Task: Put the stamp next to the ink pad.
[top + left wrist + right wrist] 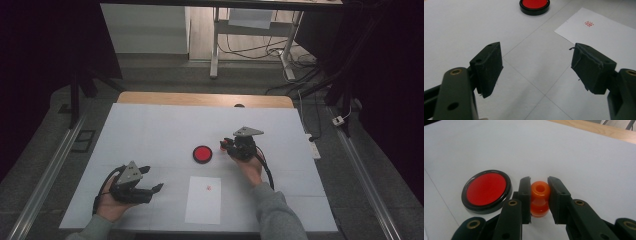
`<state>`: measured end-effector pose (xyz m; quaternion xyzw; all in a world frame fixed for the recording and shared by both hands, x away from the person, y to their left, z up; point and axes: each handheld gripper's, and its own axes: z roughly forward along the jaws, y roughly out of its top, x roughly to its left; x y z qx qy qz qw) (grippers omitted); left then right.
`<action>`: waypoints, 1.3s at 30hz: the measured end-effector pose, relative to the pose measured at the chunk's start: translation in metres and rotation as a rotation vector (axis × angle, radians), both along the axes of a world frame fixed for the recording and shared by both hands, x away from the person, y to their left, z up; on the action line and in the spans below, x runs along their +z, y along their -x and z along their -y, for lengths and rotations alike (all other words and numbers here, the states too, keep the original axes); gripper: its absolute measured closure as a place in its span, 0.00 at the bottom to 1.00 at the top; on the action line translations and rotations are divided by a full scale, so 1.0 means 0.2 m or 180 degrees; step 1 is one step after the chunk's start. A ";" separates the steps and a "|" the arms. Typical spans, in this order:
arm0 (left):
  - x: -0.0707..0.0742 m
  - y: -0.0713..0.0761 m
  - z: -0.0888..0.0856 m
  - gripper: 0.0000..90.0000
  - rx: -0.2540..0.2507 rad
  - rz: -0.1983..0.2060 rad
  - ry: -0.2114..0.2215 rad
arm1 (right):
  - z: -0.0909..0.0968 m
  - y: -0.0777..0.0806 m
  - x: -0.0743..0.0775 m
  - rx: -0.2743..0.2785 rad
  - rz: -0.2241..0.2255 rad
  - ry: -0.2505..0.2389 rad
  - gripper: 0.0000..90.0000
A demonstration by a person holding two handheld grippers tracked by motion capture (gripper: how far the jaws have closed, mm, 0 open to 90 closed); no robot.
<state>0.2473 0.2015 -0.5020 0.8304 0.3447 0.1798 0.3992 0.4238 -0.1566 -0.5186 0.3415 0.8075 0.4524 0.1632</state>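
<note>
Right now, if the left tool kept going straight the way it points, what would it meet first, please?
Probably the bare white table cover just ahead of the open left tool. Beyond that lie the red ink pad and the stamped paper sheet, though depth is hard to judge.

Looking like lab or test room. White sheet (pixel 150 135) covering wooden table (pixel 205 98), standing alone on grey floor (pixel 165 75). Metal rails (pixel 45 175) running along both sides. Loose cables (pixel 250 50) lying under desk frame (pixel 215 45) behind. Dark stands (pixel 75 95) standing around.
</note>
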 end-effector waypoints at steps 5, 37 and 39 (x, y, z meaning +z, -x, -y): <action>0.00 0.00 0.00 0.28 -0.0003 -0.0003 -0.0002 | -0.01 -0.01 -0.03 -0.0009 -0.0010 0.0054 0.80; 0.00 0.00 0.00 0.27 0.0006 -0.0004 -0.0013 | 0.00 0.00 -0.02 -0.0020 -0.0017 0.0005 0.56; 0.00 0.00 0.00 0.27 0.0008 -0.0004 -0.0013 | 0.01 0.01 -0.01 -0.0005 -0.0005 -0.0035 0.55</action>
